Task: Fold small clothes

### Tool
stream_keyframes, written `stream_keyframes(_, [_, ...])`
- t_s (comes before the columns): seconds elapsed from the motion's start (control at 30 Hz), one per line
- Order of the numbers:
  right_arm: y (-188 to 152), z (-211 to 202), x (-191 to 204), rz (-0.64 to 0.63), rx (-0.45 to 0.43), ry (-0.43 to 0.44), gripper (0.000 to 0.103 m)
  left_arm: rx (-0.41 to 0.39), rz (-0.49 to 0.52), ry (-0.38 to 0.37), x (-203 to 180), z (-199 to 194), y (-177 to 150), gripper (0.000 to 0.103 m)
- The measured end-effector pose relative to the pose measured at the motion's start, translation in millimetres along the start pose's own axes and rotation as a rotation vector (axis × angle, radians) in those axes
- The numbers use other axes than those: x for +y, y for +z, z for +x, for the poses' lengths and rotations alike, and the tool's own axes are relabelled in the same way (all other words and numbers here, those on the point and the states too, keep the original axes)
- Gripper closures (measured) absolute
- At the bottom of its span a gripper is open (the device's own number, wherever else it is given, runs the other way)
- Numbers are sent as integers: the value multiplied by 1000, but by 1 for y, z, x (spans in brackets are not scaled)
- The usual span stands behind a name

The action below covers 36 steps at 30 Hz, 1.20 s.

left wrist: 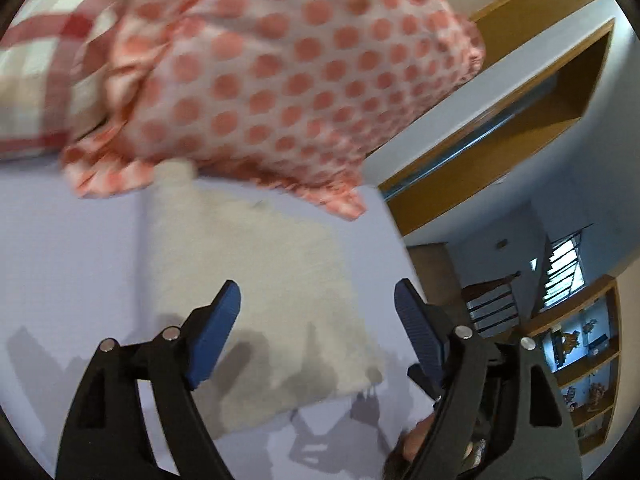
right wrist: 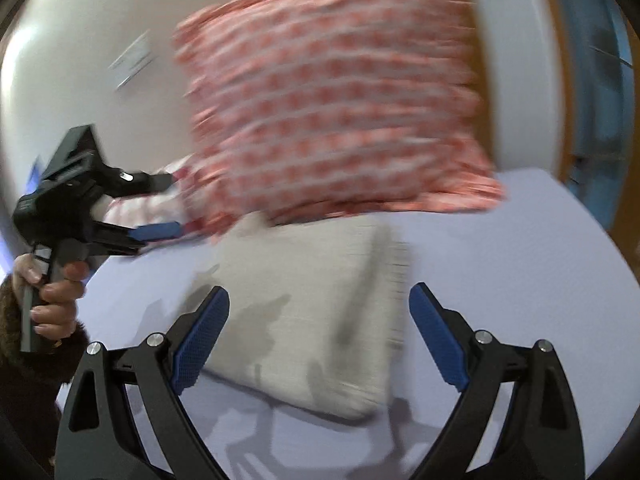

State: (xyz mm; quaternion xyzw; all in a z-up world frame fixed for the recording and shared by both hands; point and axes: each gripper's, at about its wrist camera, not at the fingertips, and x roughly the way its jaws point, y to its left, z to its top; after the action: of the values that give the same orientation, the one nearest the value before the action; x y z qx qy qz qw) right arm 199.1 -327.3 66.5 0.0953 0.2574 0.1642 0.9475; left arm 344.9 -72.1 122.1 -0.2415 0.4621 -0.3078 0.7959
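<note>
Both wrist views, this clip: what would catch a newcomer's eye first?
The red polka-dot garment, motion-blurred, fills the top of both views above the pale lavender surface. Below it a folded beige cloth lies flat on that surface. The left gripper and right gripper stand open, empty, over the beige cloth.

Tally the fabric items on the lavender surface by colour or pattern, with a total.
Red polka-dot cloth: 1
Beige folded cloth: 1
Red-and-cream checked fabric: 1
Total: 3

The left gripper and right gripper are both open and hold nothing.
</note>
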Motion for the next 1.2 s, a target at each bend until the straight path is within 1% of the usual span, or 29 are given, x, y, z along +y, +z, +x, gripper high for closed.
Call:
stream_keyframes(0.03, [1, 11, 8, -37, 22, 0, 10, 7, -4, 3, 6, -2, -5, 25])
stream_keyframes(0.07, [3, 25, 15, -73, 50, -72, 10, 14, -2, 17, 12, -4, -14, 25])
stream_keyframes(0.1, [6, 31, 15, -71, 56, -112, 10, 13, 1, 31, 18, -4, -17, 25])
stream_keyframes(0.17, [16, 46, -2, 3, 85, -129, 10, 5, 3, 82, 27, -7, -23, 25])
stream_keyframes(0.2, [23, 62, -19, 79, 141, -134, 10, 6, 0, 98, 33, -5, -22, 25])
stream_keyframes(0.23, [25, 71, -27, 113, 171, -141, 10, 9, -6, 111, 39, -2, -21, 25])
stream_keyframes(0.27, [27, 81, -31, 116, 187, -149, 12, 10, -14, 114, 43, -1, -20, 25])
stream_keyframes(0.3, [30, 91, -32, 87, 191, -194, 13, 14, -23, 98, 47, -1, -20, 25])
stream_keyframes(0.37, [31, 107, -28, 10, 203, -289, 13, 14, -27, 94, 51, -3, -23, 25])
stream_keyframes(0.4, [30, 120, -29, -33, 235, -363, 13, 15, -25, 95, 52, -3, -24, 24])
stream_keyframes(0.43, [26, 131, -32, -50, 274, -412, 10, 16, -24, 99, 52, -2, -24, 24])
stream_keyframes(0.47, [23, 139, -36, -52, 296, -424, 8, 23, -21, 103, 53, 0, -23, 23])
stream_keyframes(0.5, [24, 141, -40, -34, 295, -406, 8, 33, -21, 101, 53, 2, -22, 23])
stream_keyframes(0.53, [26, 137, -46, 6, 304, -366, 8, 44, -21, 93, 54, 5, -21, 23])
stream_keyframes(0.57, [27, 134, -55, 69, 314, -296, 8, 60, -22, 78, 56, 9, -19, 23])
stream_keyframes(0.6, [26, 130, -69, 168, 326, -184, 8, 90, -27, 70, 60, 17, -16, 23])
stream_keyframes(0.63, [25, 130, -81, 239, 340, -129, 8, 100, -38, 77, 63, 21, -15, 23])
stream_keyframes(0.67, [24, 132, -90, 285, 362, -91, 8, 110, -48, 85, 67, 27, -12, 23])
stream_keyframes(0.73, [15, 136, -102, 341, 397, -50, 6, 138, -76, 97, 78, 39, -8, 23])
stream_keyframes(0.77, [13, 133, -103, 342, 380, -32, 6, 155, -99, 93, 84, 45, -7, 24])
stream_keyframes(0.83, [12, 134, -99, 336, 393, 10, 6, 176, -135, 60, 93, 53, -8, 24])
stream_keyframes(0.9, [13, 141, -91, 324, 409, 98, 6, 184, -164, 20, 99, 61, -8, 24])
stream_keyframes(1.0, [12, 144, -78, 232, 408, 84, 6, 198, -175, -10, 99, 73, -6, 24])
stream_keyframes(1.03, [12, 145, -78, 228, 403, 100, 12, 204, -179, -18, 98, 77, -5, 24])
stream_keyframes(1.07, [11, 144, -79, 231, 398, 121, 24, 207, -184, -21, 98, 81, -5, 24])
stream_keyframes(1.1, [9, 144, -81, 243, 397, 161, 33, 196, -190, -27, 98, 84, -5, 24])
stream_keyframes(1.13, [8, 144, -84, 262, 404, 198, 45, 191, -191, -20, 97, 85, -5, 33])
stream_keyframes(1.17, [4, 144, -86, 286, 409, 230, 53, 185, -193, -6, 97, 86, -6, 39])
stream_keyframes(1.2, [3, 143, -85, 297, 407, 244, 56, 177, -193, -7, 98, 84, -7, 47])
